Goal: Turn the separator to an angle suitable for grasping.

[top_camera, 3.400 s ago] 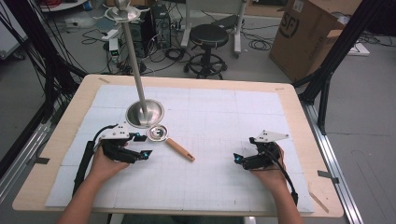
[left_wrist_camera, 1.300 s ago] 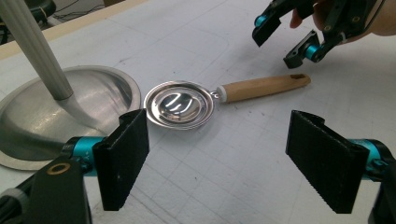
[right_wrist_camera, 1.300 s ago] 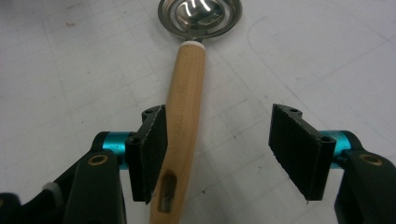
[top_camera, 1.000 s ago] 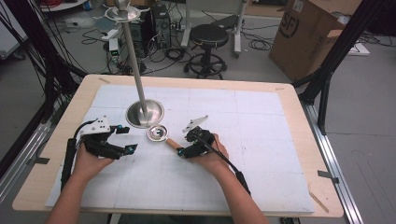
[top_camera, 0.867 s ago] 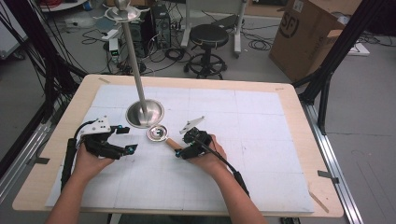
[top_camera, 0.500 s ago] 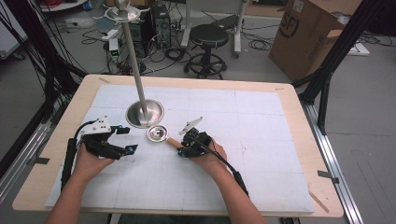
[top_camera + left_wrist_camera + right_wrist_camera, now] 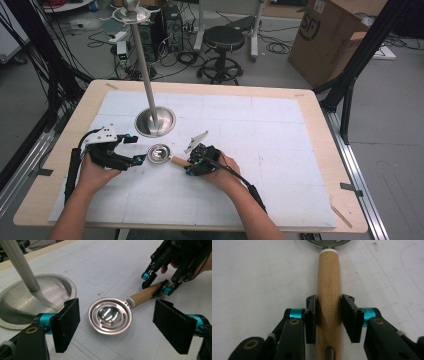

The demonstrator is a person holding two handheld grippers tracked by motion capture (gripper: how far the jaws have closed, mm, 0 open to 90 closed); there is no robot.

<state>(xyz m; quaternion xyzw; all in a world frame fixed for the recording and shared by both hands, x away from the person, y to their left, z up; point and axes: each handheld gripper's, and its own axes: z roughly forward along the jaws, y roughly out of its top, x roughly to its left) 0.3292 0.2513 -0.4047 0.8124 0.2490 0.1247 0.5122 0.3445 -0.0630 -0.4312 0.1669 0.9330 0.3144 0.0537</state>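
Where right claw (image 7: 328, 315) grips: "KITCHEN TOOL" handle (image 7: 328, 290).

Room lit evenly from overhead, bright, no hard shadows. High view: sharp enough but soft in detail, slight wide-angle bend at edges; white mat on the desk (image 7: 320, 125) reads flat, w/ faint shade under the forearms. Left gripper view: small metal pan (image 7: 109, 315) shows white glare streaks in its bowl; steel stand base (image 7: 15, 302) has broad soft highlights; near black pads (image 7: 65, 323) slightly blurred, dark, little texture. Right gripper view: wooden handle (image 7: 329, 290) crisp mid-frame, engraved lettering legible; bottom of frame out of focus; soft shadow either side of the handle on the mat.
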